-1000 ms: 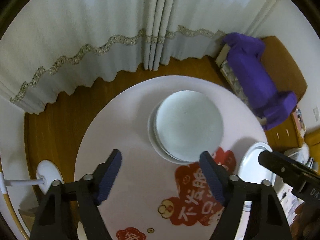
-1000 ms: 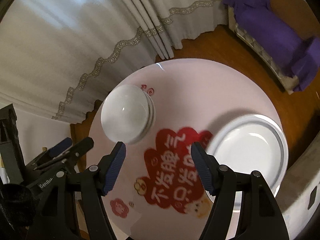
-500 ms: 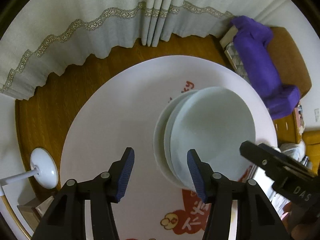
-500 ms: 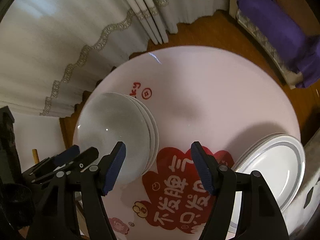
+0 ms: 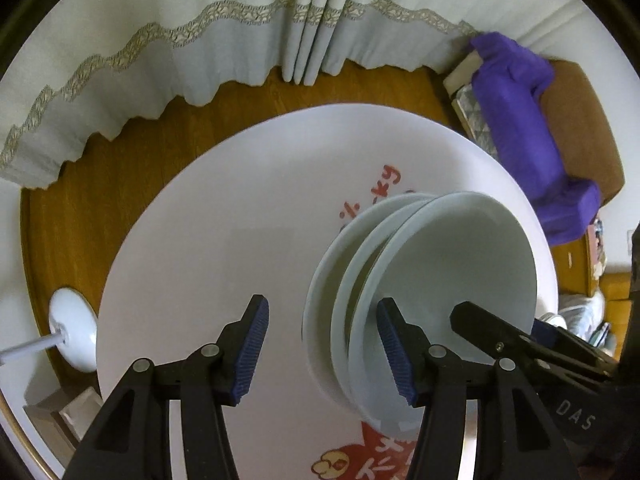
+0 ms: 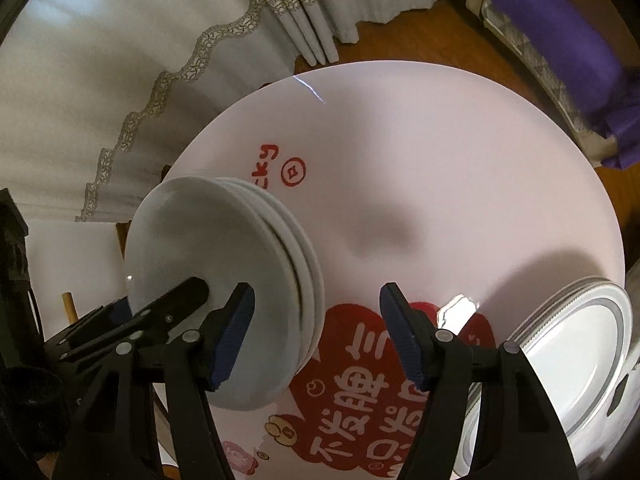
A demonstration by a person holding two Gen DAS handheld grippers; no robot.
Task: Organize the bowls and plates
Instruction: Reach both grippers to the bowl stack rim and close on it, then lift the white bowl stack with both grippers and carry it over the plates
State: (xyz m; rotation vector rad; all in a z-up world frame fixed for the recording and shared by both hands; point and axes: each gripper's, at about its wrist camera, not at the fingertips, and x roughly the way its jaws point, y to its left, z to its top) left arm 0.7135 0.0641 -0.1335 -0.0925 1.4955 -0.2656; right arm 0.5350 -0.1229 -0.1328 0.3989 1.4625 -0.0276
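Three white bowls (image 5: pixel 460 272) sit nested on the round white table (image 5: pixel 240 220), which carries a red cartoon print. My left gripper (image 5: pixel 325 350) hangs over the stack's left rim. Its jaws are opening, with the rim between them and the left pad clear of it. My right gripper (image 6: pixel 318 338) is open over the opposite rim of the bowls (image 6: pixel 208 248), its right pad above bare table (image 6: pixel 440 160). Each view shows a finger of the other gripper over the top bowl. A pile of grey-rimmed white plates (image 6: pixel 572 360) lies at the table's near right edge.
Pale curtains (image 5: pixel 200 40) hang beyond the table over a wooden floor (image 5: pixel 80 200). A purple-covered sofa (image 5: pixel 520 120) stands at the right. A white round stand base (image 5: pixel 74 336) rests on the floor left of the table.
Both grippers have come down close over the bowl stack, one at each side. The left gripper's jaws have narrowed. The plates have slid toward the right view's edge.
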